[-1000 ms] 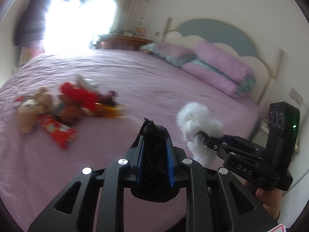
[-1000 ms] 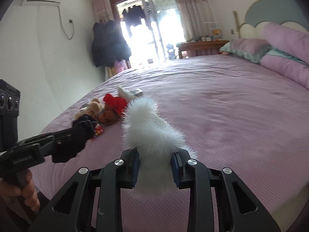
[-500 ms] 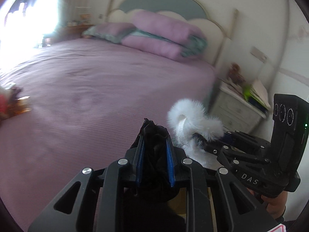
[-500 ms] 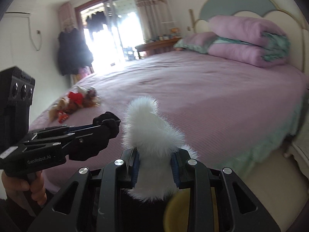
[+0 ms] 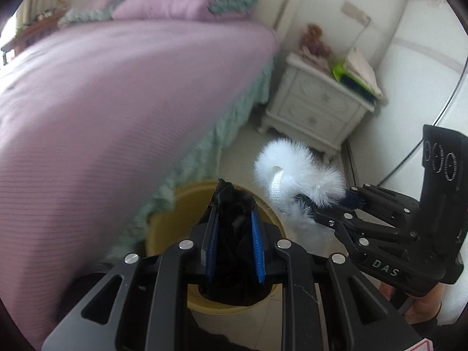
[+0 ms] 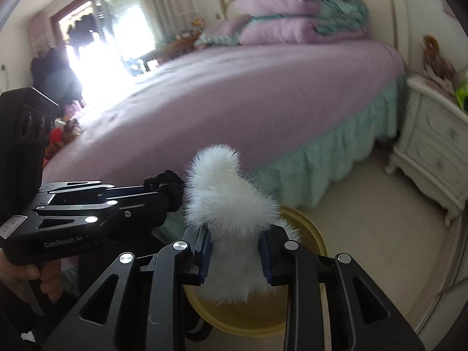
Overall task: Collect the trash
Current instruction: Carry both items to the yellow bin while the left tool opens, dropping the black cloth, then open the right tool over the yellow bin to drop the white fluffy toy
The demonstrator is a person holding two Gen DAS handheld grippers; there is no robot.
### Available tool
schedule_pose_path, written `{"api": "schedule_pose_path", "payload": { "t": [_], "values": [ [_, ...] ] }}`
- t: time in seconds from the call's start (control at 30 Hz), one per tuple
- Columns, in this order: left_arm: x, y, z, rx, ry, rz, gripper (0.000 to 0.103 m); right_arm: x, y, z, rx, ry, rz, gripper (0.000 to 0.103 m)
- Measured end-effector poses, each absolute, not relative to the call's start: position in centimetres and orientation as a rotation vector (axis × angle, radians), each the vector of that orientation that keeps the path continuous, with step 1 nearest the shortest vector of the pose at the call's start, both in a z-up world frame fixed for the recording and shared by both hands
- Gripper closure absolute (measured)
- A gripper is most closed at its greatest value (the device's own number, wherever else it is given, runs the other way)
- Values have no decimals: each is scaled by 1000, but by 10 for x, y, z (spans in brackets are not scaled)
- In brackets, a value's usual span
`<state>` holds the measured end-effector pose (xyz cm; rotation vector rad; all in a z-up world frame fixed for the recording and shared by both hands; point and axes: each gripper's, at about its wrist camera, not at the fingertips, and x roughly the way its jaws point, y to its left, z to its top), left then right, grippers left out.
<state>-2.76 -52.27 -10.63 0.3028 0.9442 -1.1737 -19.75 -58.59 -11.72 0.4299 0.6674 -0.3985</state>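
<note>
My left gripper [image 5: 234,228] is shut on a crumpled black piece of cloth [image 5: 234,219] and holds it over a round yellow bin [image 5: 163,228] on the floor beside the bed. My right gripper [image 6: 237,251] is shut on a white fluffy item [image 6: 228,199] with a white strap; it also shows in the left wrist view [image 5: 292,169], to the right of the left gripper. The yellow bin [image 6: 307,234] lies just below the right gripper too. The left gripper [image 6: 163,187] shows at the left in the right wrist view.
A purple bed [image 5: 102,102] with a green skirt [image 6: 336,158] fills the left. A white nightstand [image 5: 316,108] with stacked items stands by the wall on the right. Plush toys [image 6: 58,137] lie far across the bed. Pale floor [image 6: 365,219] surrounds the bin.
Both grippers have swung from over the bed to the right and down, to the floor beside it. The yellow bin has come into view below them. Both grips are unchanged.
</note>
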Motion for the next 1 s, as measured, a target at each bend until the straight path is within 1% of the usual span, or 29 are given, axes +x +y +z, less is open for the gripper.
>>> {"api": "schedule_pose_path", "payload": {
  "t": [0.2, 0.23, 0.3, 0.33, 0.37, 0.4, 0.43, 0.47, 0.57, 1.0],
  "values": [
    [-28, -552, -149, 356, 1049, -1196, 82, -209, -602, -141, 482, 716, -439, 76],
    [-29, -558, -153, 367, 1059, -1202, 79, -210, -604, -144, 488, 725, -445, 76],
    [-30, -567, -160, 399, 1061, -1201, 64, -211, -606, -149, 495, 734, -451, 76],
    [-32, -572, -162, 409, 1063, -1202, 47, -211, -607, -151, 501, 739, -454, 76],
    [-34, -575, -164, 416, 1070, -1214, 36, -211, -607, -153, 504, 744, -455, 76],
    [-34, -576, -165, 418, 1070, -1216, 31, -211, -609, -155, 505, 745, -456, 76],
    [-36, -575, -165, 429, 1066, -1215, 24, -211, -610, -156, 507, 751, -457, 76],
    [-36, -576, -165, 437, 1064, -1218, 20, -210, -610, -157, 506, 755, -457, 76],
    [-36, -576, -167, 453, 1063, -1214, 19, -207, -609, -161, 506, 769, -453, 76],
    [-25, -566, -166, 471, 1059, -1164, 18, -199, -611, -168, 498, 799, -453, 75]
  ]
}}
